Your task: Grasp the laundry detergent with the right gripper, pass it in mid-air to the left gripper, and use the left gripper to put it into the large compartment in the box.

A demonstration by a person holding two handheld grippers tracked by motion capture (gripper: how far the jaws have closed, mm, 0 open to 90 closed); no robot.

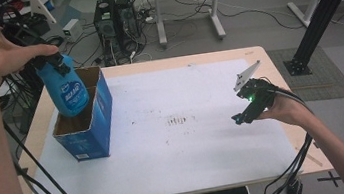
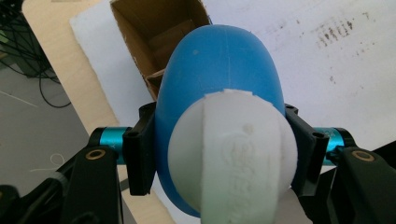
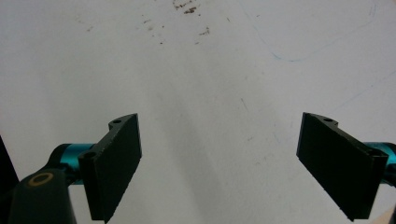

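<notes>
A blue plastic bottle [image 1: 69,92] with a white cap hangs bottom-down over the open top of a blue cardboard box [image 1: 102,117] at the table's left. My left gripper [image 1: 57,63] is shut on the bottle near its cap end. In the left gripper view the bottle [image 2: 219,70] sits between both jaws, its white cap [image 2: 233,154] nearest the camera, and the box's brown inside [image 2: 161,32] lies beyond it. My right gripper [image 1: 243,115] rests low over the white sheet at the right, open, and the right gripper view shows its two fingers [image 3: 116,161] wide apart with nothing between them.
A white sheet [image 1: 176,142] covers most of the wooden table [image 1: 276,63], with brown smudges [image 1: 177,120] near its middle. Cables trail from both grippers off the table's front. Computer towers [image 1: 117,18], desk legs and a black frame [image 1: 320,12] stand on the floor beyond the far edge.
</notes>
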